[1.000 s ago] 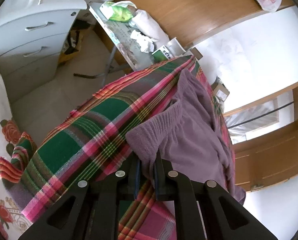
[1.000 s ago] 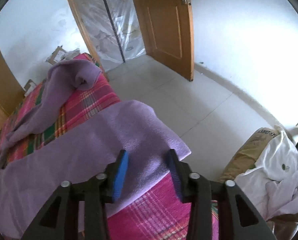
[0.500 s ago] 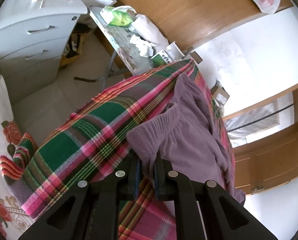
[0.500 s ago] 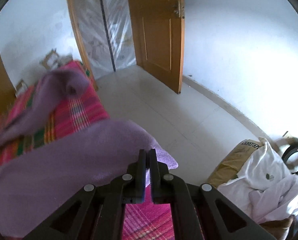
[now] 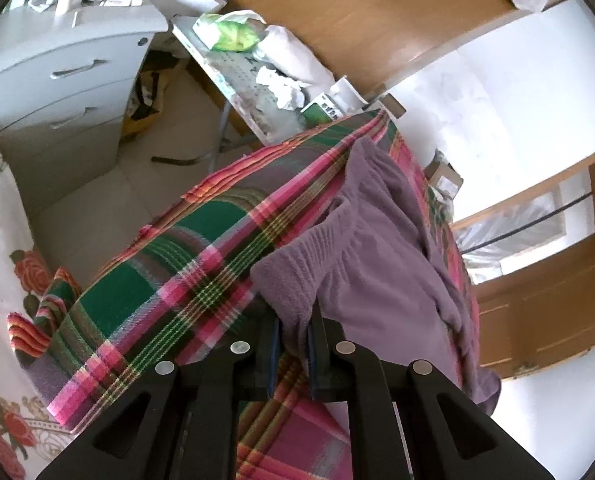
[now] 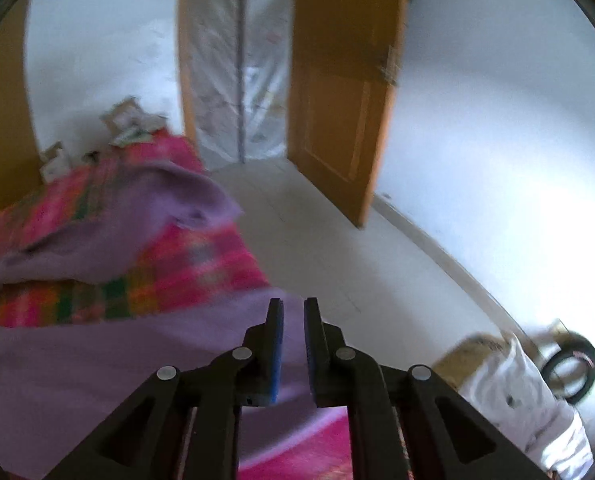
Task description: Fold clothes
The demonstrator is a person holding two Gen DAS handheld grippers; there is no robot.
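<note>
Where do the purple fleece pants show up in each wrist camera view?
Left wrist: purple pants lie centre-right on the plaid blanket, waistband pinched in the left gripper.
Right wrist: pants fill the lower left, fabric between the right gripper fingers, a leg draped upper left.
Shared landmark: wooden door.

Bright daylight, fisheye-bent edges; left view sharp, right view motion-blurred with wall glare.
</note>
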